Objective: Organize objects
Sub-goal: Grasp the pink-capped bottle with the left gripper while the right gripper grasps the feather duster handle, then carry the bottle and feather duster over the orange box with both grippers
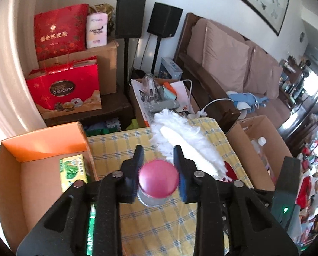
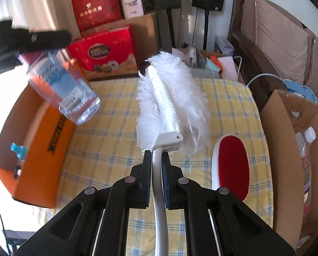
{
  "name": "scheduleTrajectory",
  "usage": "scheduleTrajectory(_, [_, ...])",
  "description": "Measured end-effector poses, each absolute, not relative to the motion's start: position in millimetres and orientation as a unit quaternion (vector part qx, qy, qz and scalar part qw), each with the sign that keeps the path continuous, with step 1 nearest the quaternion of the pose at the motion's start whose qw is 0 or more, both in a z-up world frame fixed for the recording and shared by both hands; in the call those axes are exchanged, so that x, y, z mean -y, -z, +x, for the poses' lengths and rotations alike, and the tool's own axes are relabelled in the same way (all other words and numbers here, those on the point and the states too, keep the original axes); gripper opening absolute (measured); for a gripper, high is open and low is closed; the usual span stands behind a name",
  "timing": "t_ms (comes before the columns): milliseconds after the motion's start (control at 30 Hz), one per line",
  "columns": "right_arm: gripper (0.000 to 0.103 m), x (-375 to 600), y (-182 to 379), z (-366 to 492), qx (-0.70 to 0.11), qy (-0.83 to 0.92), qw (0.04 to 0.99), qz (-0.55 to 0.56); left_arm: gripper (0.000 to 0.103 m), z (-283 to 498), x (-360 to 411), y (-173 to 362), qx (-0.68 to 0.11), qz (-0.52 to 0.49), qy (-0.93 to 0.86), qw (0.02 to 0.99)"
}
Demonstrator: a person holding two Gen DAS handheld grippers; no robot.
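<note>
Black fingers of the left gripper (image 1: pixel 158 155) were clamped on a clear bottle (image 1: pixel 157 183) just under its pink cap (image 1: pixel 158 178); the bottle hung in the air above the yellow checked cloth (image 1: pixel 120 147), and from the right wrist view it (image 2: pixel 68 89) showed tilted, its base lower than its cap, over the edge between the cloth and the orange box (image 2: pixel 37 140), with the left gripper (image 2: pixel 33 38) blurred above it. White plastic sat between the fingers of the right gripper (image 2: pixel 156 156) — the curved handle of a feather duster (image 2: pixel 169 98), pinched tight just behind its head; the fluffy head reached away from the gripper over the middle of the cloth (image 2: pixel 107 140), though whether it touched the cloth I could not tell. Just right of the duster lay a lint brush (image 2: pixel 231 166) with a red pad in a white frame, flat on the cloth. At the left side of the cloth stood the orange box (image 1: pixel 41 147), open on top, with a green and yellow carton (image 1: pixel 72 170) inside; at the right side stood a brown cardboard box (image 2: pixel 280 149) holding a clear bottle with a white cap (image 2: pixel 309 134). Farther back — past the cloth — another open box (image 1: pixel 159 98) held papers and small clutter; red gift bags (image 1: pixel 63 85) were stacked on cartons at the left, two black speakers (image 1: pixel 130 17) stood on stands, and a brown sofa (image 1: pixel 233 64) ran along the wall at the right.
</note>
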State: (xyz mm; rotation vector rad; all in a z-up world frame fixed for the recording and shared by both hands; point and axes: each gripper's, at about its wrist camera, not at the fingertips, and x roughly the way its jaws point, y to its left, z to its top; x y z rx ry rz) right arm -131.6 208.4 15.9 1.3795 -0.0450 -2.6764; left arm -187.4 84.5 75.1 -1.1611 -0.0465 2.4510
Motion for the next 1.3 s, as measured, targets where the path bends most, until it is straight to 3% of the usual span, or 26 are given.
scheduleTrajectory(667, [0.008, -108.8, -84.6, -125.2, 0.025, 0.893, 0.168, 0.418, 0.025, -157.2, 29.7, -122.9, 0.026, -0.393, -0.907, 0.146])
scheduleTrajectory(1300, [0.008, 25.5, -25.8, -142.3, 0.024, 0.842, 0.264, 0.47, 0.025, -143.2, 139.0, -68.6, 0.021, -0.447, -0.893, 0.054])
